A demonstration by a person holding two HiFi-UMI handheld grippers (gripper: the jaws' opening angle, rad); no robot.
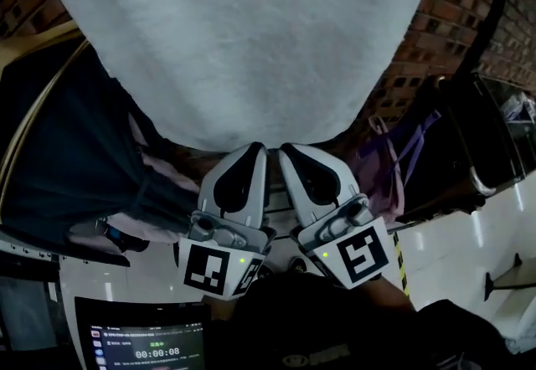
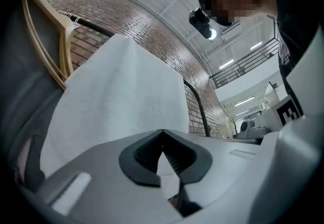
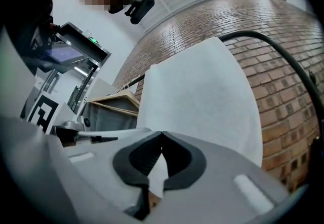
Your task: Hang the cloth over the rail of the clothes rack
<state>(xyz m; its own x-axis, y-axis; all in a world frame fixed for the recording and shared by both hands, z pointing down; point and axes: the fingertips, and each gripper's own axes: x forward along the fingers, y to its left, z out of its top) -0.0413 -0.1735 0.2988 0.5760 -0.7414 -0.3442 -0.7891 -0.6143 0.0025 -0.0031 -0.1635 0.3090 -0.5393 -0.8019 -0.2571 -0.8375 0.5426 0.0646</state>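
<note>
1. Holding the white cloth by its near edge, below and short of the rail of the clothes rack. Spread broad and drawn upward toward that rail.
2. Left gripper pinched fully closed on a fold of the cloth, with white fabric showing in the gap behind the pad tips.
3. Right gripper closed just as tight on the same edge. Set just beside the left gripper, tips almost touching, both below the rail.
4. Far edge of the cloth seen meeting the line of the rail in both gripper views. Unable to tell whether already lying over the rail or only raised against it.
5. Dark garment on a wooden hanger hanging to the left along the rail, near the cloth's side.
6. Risks, as judged:
   - Sliding back off the rail on release, given too much fabric left on the near side.
   - Bunching or sagging at the outer corners, with both grips crowded together at mid-edge.
   - Slipping out of either pinch under a tug, with only a thin fold caught.
   - Snagging on the hanger or garment through any drift to the left of the rail.
</note>
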